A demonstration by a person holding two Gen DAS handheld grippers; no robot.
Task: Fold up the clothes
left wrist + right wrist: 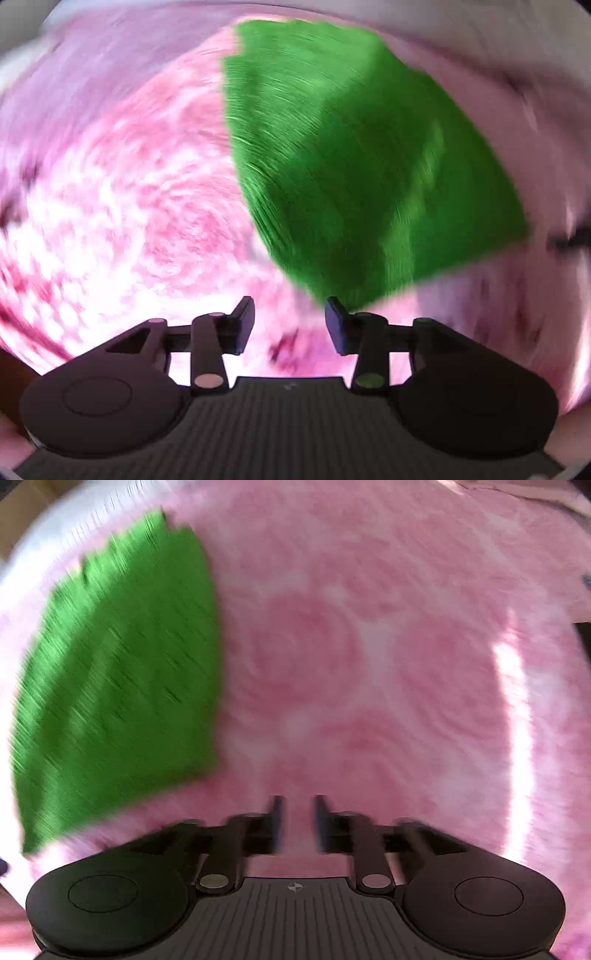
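Left wrist view. Item: green cloth [354, 158], folded into a compact block, lying on a pink-and-white patterned surface [129, 206] that we cannot identify as bed or table cover. Item: left gripper [290, 325], jaws apart, nothing between them; its right fingertip [334, 314] sits just beside the cloth's nearest corner. The whole view is smeared with blur. Risk, as we judge it: a gripper travelling this close could clip that corner and drag the top layer open, spoiling the fold.

Right wrist view. Item: the same green cloth [118, 686], off to the left of the frame, well apart from the right gripper [297, 823]. Jaws apart, empty, hovering over bare pink surface [369, 664]. Risk: closing here would pinch the pink covering rather than any garment, and could rumple it under the cloth. We also judge that the blur makes edges hard to locate, so any grasp may land off the hem.
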